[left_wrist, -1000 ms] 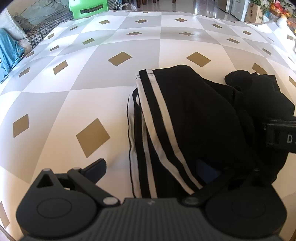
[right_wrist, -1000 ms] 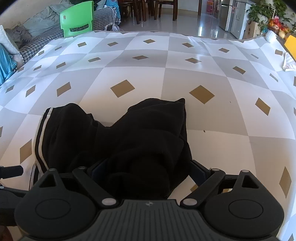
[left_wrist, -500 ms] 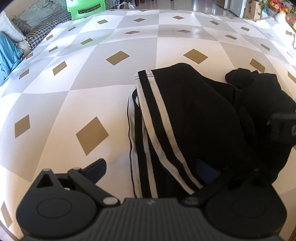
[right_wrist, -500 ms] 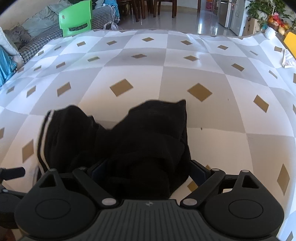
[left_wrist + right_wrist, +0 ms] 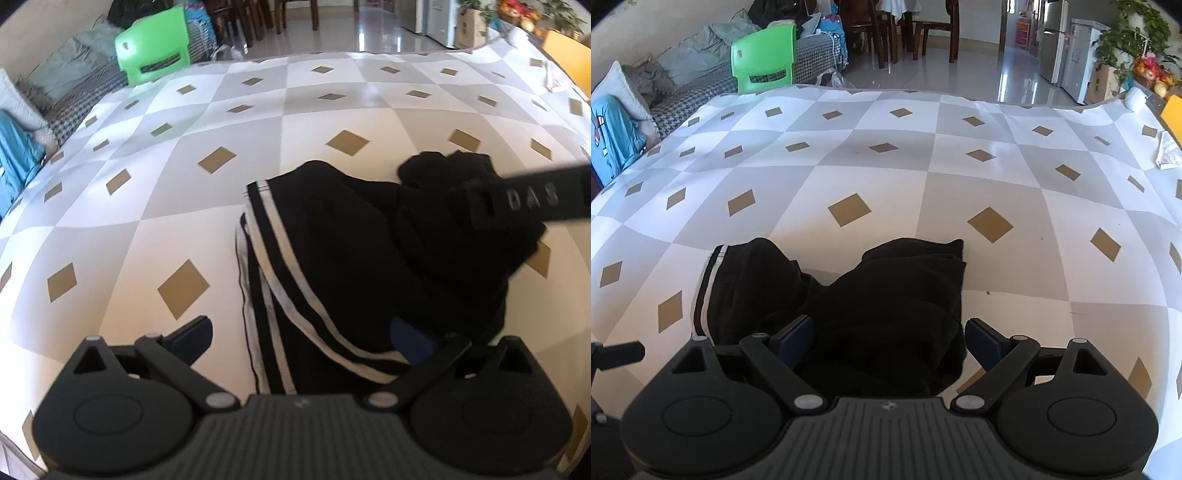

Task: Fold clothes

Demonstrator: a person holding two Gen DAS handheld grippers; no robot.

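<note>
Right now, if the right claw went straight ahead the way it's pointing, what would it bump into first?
Probably the black garment: the right claw is open with the bunched cloth directly between and ahead of its fingers. Depth is hard to judge.

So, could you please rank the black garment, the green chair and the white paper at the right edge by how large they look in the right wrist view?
1. black garment, by far the largest.
2. green chair.
3. white paper, smallest.
The garment lies nearest the camera and the chair stands beyond the table, so this order says little about true size.
</note>
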